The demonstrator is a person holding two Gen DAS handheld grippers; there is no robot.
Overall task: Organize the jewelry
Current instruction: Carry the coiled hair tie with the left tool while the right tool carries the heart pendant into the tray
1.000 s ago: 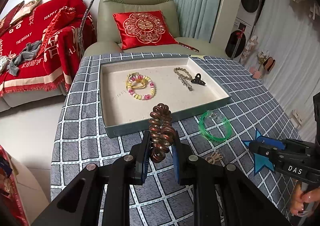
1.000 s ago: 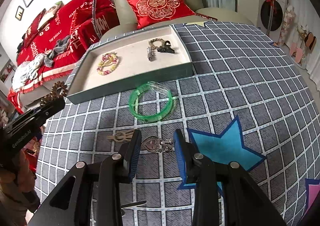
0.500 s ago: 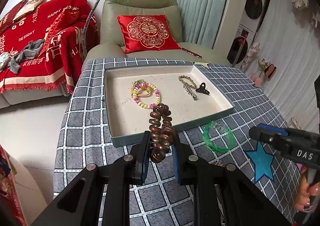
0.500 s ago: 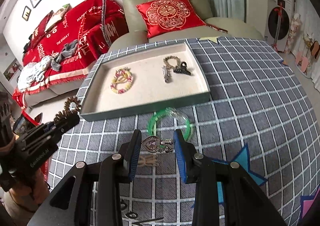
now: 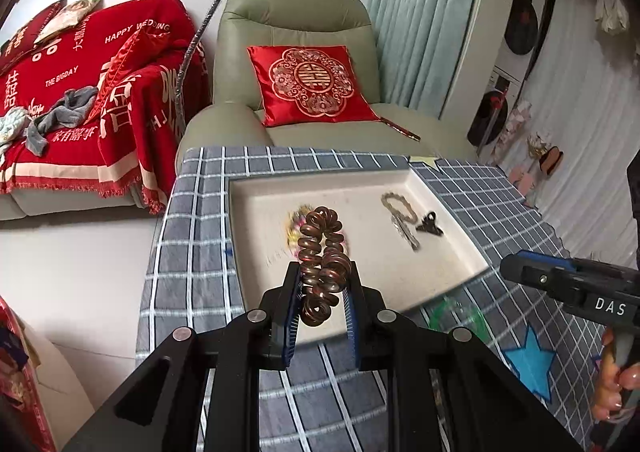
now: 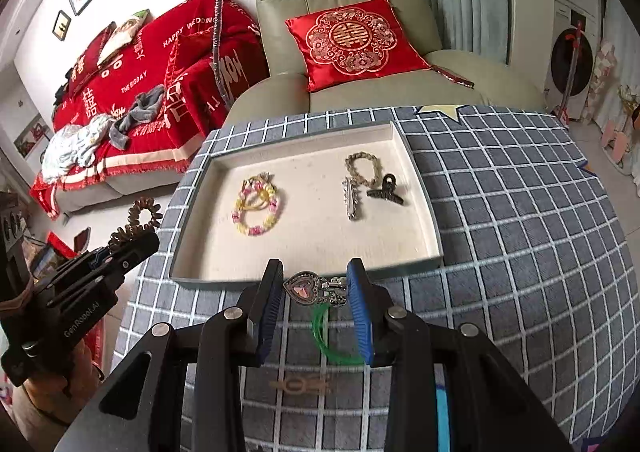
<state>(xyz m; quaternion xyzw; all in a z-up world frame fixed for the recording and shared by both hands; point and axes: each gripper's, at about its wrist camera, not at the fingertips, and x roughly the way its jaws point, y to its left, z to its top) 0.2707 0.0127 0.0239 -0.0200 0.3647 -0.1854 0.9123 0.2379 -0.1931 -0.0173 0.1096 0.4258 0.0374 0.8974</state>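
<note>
Left gripper (image 5: 322, 294) clamped on a brown coil tie (image 5: 322, 252), pads pressing its lower loops; the upper loops stick up past the fingertips. From its camera the tie sits in line with the tray (image 5: 460, 252) interior, partly hiding the pink-yellow bead bracelet (image 5: 294, 223). Height above the tray: can't tell.

Right gripper (image 6: 316, 294) closed on a heart clip (image 6: 314, 289), held crosswise between the blue pads, heart end toward the left pad. In that view it's just short of the tray's near wall (image 6: 304, 278), over the grid-cloth counter (image 6: 520, 252).

In the tray, right wrist view: bead bracelet (image 6: 258, 205) left of centre with a thin yellow ring on it; right side has a gold chain bracelet (image 6: 362, 167), a silver barrette (image 6: 352, 197) just beside it, and a black claw clip (image 6: 384, 189) touching the chain's lower right.

On the counter, outside the tray: green bangle (image 6: 326, 336) under the right gripper, mostly hidden by the fingers, and a tan hair pin (image 6: 300, 385) nearer the camera. A blue star patch (image 5: 530, 362) shows on the cloth in the left view.

Left gripper seen from the right camera (image 6: 132, 248) is off the tray's left edge, tie (image 6: 138, 219) sticking up from it.
</note>
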